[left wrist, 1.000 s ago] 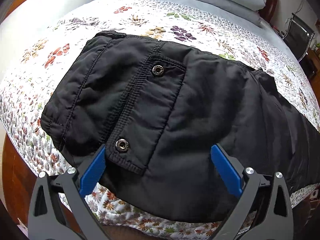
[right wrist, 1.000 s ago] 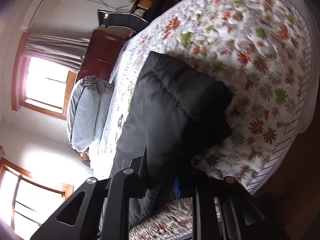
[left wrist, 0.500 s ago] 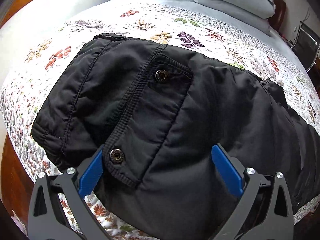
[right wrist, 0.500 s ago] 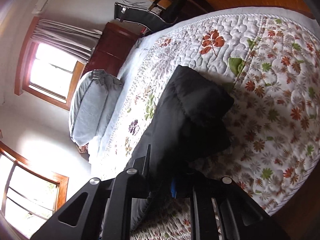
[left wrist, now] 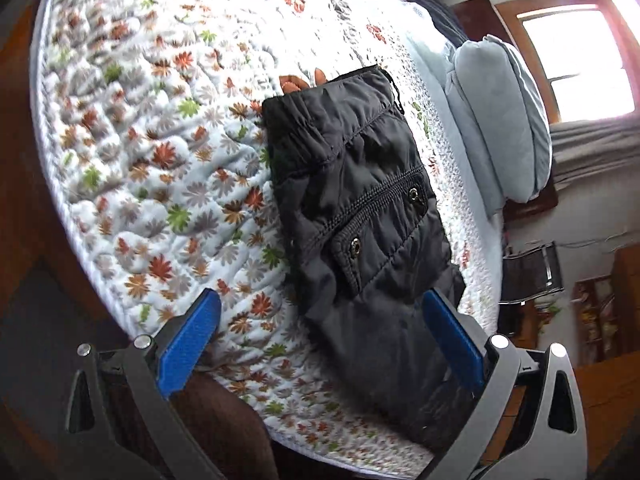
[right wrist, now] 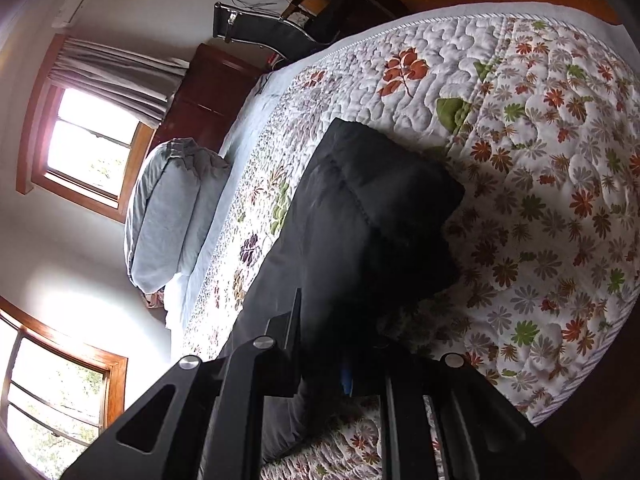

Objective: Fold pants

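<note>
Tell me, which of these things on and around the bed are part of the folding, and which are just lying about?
Part of the job:
- black pants, spread on the bed
- right tongs, clamped on the pants' fabric
- left tongs, open, gripping nothing

Just lying about:
- flowered quilt under the pants
- grey pillows
- black chair beyond the bed
- window with its curtain
</note>
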The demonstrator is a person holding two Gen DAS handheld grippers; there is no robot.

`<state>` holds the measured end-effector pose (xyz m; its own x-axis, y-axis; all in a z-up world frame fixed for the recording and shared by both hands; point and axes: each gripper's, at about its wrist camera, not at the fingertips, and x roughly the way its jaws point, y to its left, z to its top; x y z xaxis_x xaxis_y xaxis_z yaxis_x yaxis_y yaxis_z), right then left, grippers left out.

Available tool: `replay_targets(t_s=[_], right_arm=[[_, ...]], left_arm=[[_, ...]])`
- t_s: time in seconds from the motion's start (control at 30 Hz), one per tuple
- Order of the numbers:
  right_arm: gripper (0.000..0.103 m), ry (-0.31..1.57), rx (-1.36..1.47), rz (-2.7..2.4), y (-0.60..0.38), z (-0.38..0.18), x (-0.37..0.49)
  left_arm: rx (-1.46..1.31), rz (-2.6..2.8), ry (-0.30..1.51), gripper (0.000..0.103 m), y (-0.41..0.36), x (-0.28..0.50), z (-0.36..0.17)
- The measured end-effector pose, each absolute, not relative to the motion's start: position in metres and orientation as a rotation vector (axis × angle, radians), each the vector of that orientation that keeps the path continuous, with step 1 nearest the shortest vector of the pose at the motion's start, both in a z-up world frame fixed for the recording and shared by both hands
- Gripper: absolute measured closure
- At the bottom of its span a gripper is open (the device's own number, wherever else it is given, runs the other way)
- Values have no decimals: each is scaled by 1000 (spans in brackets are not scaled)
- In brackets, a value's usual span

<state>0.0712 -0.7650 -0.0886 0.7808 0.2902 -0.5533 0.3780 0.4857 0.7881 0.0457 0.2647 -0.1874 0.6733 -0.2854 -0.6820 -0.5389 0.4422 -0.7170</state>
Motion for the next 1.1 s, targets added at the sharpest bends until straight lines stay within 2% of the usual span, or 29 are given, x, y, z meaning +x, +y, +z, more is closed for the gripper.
replay_targets(t_s=[0.1, 0.3, 0.4, 0.6, 0.63, 0.67, 0.7, 0.73, 0.77, 0.8, 1.1], right_arm=[[89, 718, 1078, -63, -764, -85, 74], [89, 732, 1074, -72, -763, -84, 82], [89, 735, 1072, -75, -763, -85, 84], [89, 735, 1081, -70, -764, -92, 87], [89, 733, 1081, -66, -764, -93, 88], [89, 733, 1078, -63, -763, -93, 89], [89, 735, 1073, -61, -761, -93, 91], [89, 738, 1069, -59, -760, -93, 93], [89, 739, 1069, -57, -758, -93, 95], [89, 737, 1073, -53, -757, -93, 97], [88, 718, 1082, -51, -746, -94, 133]], left_arm=[[-1198, 179, 844, 3, 267, 55, -201], [-1340, 0, 696, 4, 270, 80, -206], [-1367, 1, 744, 3, 271, 105, -217], [-1395, -52, 692, 5, 267, 123, -212], [-1375, -56, 691, 11, 264, 127, -209], [-1354, -60, 689, 30, 262, 130, -206], [-1340, -67, 688, 41, 262, 134, -206], [-1331, -70, 686, 64, 262, 139, -206], [-1321, -63, 687, 73, 263, 145, -207], [-1314, -61, 687, 77, 263, 150, -208], [-1230, -5, 688, 81, 256, 164, -200]])
